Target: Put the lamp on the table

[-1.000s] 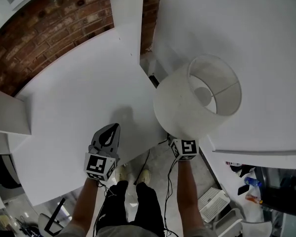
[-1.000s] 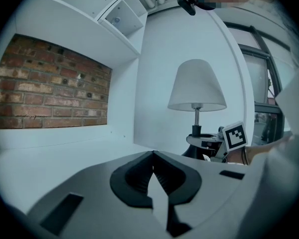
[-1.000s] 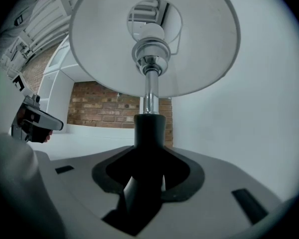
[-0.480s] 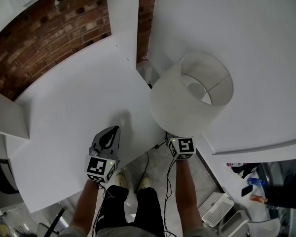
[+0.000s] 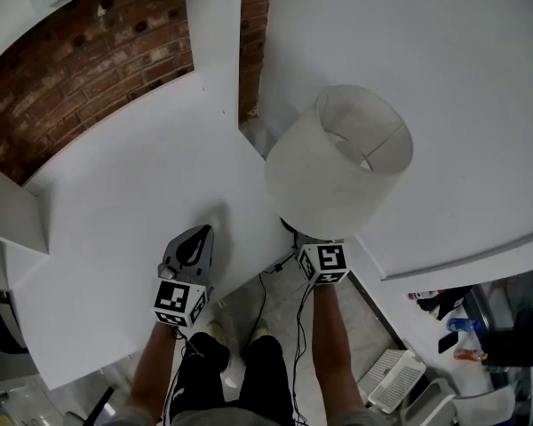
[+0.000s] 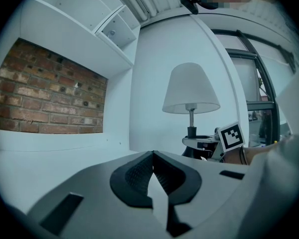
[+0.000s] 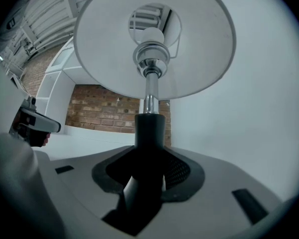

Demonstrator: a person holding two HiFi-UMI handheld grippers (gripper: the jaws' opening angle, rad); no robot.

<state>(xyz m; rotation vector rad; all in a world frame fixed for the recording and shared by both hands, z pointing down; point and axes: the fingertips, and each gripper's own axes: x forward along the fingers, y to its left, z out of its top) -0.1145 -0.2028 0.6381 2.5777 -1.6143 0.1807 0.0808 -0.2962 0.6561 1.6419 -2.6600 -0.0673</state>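
Observation:
A lamp with a white drum shade [image 5: 338, 162] is held up in the gap between two white tables. Its black stem [image 7: 149, 133] and chrome neck run up from between the jaws of my right gripper [image 7: 142, 183], which is shut on the stem. The shade [image 6: 191, 89] and the right gripper's marker cube show in the left gripper view. My left gripper [image 5: 191, 251] hovers over the left white table [image 5: 115, 220], shut with nothing between its jaws [image 6: 152, 180].
A second white table [image 5: 462, 149] spans the right side. A brick wall [image 5: 80, 69] stands behind the left table, with white shelving [image 6: 89, 29] above it. Cables [image 5: 262, 295] lie on the floor between the tables. Clutter [image 5: 444, 327] sits at the lower right.
The lamp and my right gripper have shifted a little left and away from me. My left gripper has stayed nearly in place over the left table.

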